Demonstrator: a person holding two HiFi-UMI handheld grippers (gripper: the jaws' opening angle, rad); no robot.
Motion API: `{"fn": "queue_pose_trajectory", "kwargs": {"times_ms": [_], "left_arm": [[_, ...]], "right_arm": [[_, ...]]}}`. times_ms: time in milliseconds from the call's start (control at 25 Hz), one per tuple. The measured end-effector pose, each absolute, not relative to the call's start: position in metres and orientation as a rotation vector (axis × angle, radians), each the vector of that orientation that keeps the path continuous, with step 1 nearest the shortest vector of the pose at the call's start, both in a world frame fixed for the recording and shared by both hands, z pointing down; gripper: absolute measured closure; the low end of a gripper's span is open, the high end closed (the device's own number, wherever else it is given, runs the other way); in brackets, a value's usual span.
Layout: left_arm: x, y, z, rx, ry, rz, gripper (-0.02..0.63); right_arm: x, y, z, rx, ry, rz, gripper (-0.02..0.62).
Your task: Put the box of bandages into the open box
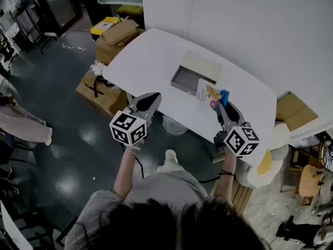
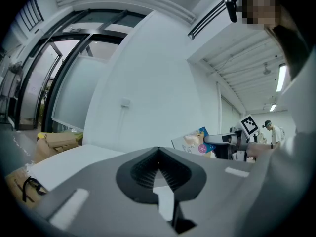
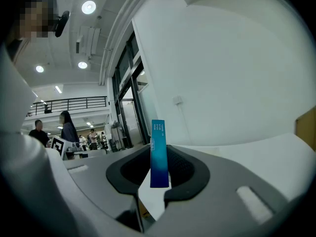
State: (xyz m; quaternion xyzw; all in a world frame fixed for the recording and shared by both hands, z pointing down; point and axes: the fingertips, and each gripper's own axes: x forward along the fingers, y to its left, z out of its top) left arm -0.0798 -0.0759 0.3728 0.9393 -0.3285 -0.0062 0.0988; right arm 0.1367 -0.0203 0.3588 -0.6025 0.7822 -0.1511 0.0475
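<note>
The open box [image 1: 193,73], a shallow grey tray with its pale lid folded back, lies near the middle of the white table [image 1: 151,51]. My right gripper [image 1: 218,105] is shut on the box of bandages [image 1: 209,94], held upright just above the table, close to the open box's right corner. In the right gripper view the bandage box [image 3: 158,139] shows edge-on as a narrow blue strip between the jaws of the right gripper [image 3: 159,168]. My left gripper [image 1: 155,96] is shut and empty at the table's near edge. From the left gripper [image 2: 158,151], the bandage box [image 2: 193,142] shows to the right.
Cardboard boxes [image 1: 118,35] [image 1: 100,91] and a yellow item [image 1: 104,24] sit on the floor left of the table. Another carton [image 1: 294,111] stands at the right. A white wall [image 1: 250,20] runs behind the table. People stand in the far background [image 3: 68,132].
</note>
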Motion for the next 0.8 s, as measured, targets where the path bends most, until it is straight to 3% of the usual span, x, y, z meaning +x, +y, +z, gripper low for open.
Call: {"fn": "queue_pose_trajectory", "kwargs": {"times_ms": [800], "left_arm": [[-0.058,-0.185,0.381,2.749,-1.007,-0.016,0.612]], "right_arm": [[0.158,-0.140,0.369,-1.779,2.426,-0.500,0.489]]}}
